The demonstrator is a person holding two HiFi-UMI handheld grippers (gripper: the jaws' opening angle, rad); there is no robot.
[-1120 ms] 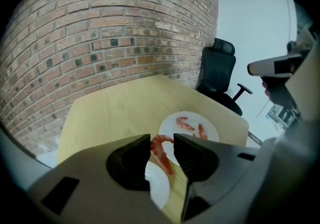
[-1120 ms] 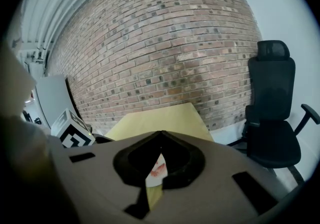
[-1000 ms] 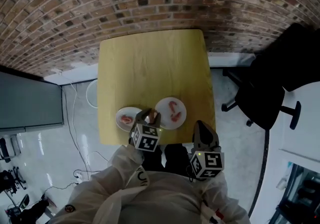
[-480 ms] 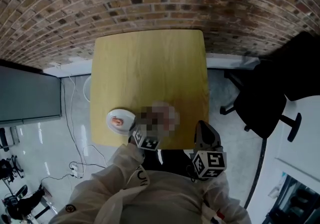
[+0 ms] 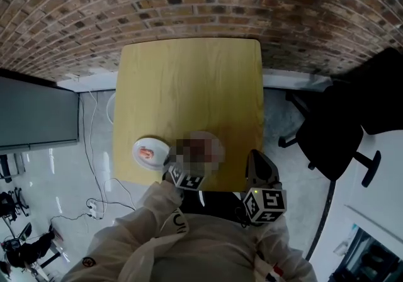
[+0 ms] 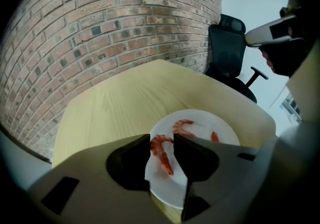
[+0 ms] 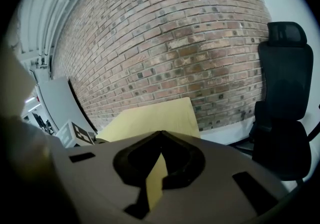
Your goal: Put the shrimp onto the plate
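My left gripper is shut on a red shrimp, which hangs by its curled end between the jaws. It is just above a white plate that lies close below. On that plate lie another curled shrimp and a small red piece. In the head view the left gripper is at the table's near edge, and a mosaic patch hides that plate. A second white plate further left holds a shrimp. My right gripper hangs off the table's near right corner. Its jaws are shut on nothing.
The yellow wooden table stands against a brick wall. A black office chair is on the floor to the right. White cables lie on the floor to the left. A dark panel stands at the far left.
The head view has shifted, so both plates appear further left and lower. The left gripper has drawn back toward the table's near edge by the right plate. The right gripper has barely moved.
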